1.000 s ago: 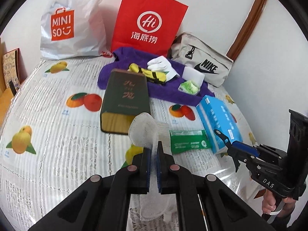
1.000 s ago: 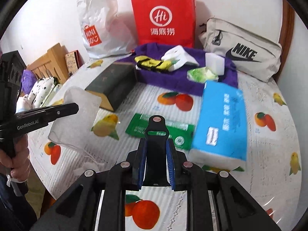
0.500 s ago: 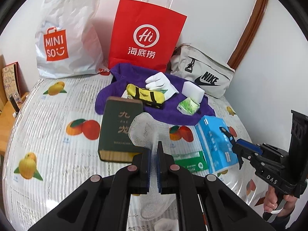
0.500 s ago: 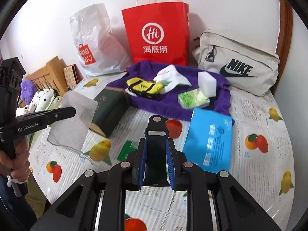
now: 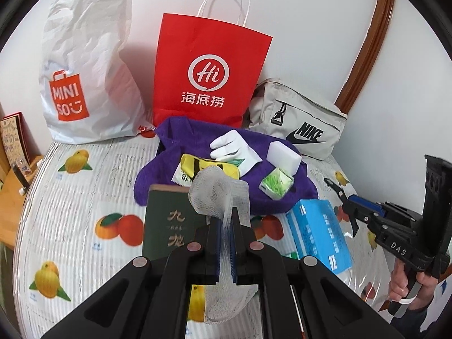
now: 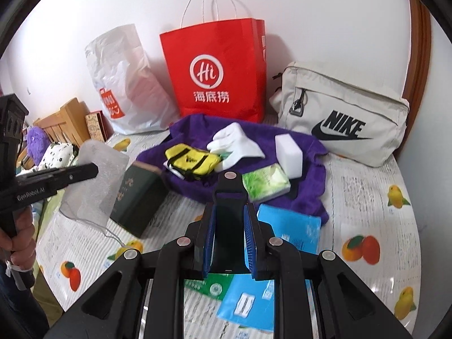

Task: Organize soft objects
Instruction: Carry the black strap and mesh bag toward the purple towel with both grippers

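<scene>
White mesh cloth (image 5: 219,195) pinched in left gripper (image 5: 225,243), hanging above table (image 5: 56,197). Right gripper (image 6: 228,240) clamped on black strap (image 6: 229,197). Red paper bag (image 5: 209,76), white plastic bag (image 5: 87,67), beige pouch (image 6: 344,113) against wall, contents hidden.

Left tool (image 5: 225,247) clamped shut on mesh, right tool (image 6: 229,247) clamped on strap.

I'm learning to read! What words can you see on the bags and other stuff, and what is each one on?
"MINISO": white plastic bag
"Hi" and "海底捞": red paper bag
"NIKE": beige pouch
"九龙": green book; its small middle line is unreadable
"DAS": right gripper
"GenRobot.AI": left gripper
Blue tissue pack, green packets: print too blurred
</scene>
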Motion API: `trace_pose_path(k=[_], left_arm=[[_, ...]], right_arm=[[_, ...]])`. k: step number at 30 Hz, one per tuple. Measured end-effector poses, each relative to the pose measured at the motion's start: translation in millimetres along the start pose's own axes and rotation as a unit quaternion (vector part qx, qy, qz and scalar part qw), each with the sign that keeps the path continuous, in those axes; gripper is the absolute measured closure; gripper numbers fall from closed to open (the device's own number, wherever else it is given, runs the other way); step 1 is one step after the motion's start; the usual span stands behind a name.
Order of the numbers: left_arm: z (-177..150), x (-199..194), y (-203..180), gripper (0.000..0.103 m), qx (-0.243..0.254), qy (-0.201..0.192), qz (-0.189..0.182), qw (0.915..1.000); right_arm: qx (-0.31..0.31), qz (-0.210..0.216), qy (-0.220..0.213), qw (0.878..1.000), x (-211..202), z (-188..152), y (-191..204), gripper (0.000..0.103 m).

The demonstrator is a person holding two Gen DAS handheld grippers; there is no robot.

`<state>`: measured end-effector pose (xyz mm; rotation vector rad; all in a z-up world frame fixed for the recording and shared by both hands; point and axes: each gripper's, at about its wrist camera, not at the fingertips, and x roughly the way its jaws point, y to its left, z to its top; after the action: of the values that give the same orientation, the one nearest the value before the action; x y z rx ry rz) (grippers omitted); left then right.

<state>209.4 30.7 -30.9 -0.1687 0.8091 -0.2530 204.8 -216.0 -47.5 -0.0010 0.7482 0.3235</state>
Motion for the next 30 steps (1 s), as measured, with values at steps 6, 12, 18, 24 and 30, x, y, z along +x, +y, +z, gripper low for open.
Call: trace_pose_path(k=[6,12,18,24,30], left_arm=[[14,15,0,0.097,0.003,0.005,-0.002,1.0],[33,29,9,0.097,-0.012,0.005,-0.013,0.9998],[50,47,19,0.097,-0.025,0.007,-0.022,0.9994],[66,65,25,0.097,-0.032,0.007,-0.022,0.9992],[75,85,28,0.097,-0.036,0.018,-0.029,0.9988]], right_arm=[[-0.006,-0.006,-0.005,1.0,16,22,-10,0.083],[-0.006,-0.015,0.002,1.0,43,42,-22,0.083],[0.001,-0.01,0.014,1.0,71,55,-33,0.083],[0.001,-0.009,0.032,0.999,100,65,-39,0.083],[0.0,-0.009,0.059,0.998,133,69,-43,0.083]])
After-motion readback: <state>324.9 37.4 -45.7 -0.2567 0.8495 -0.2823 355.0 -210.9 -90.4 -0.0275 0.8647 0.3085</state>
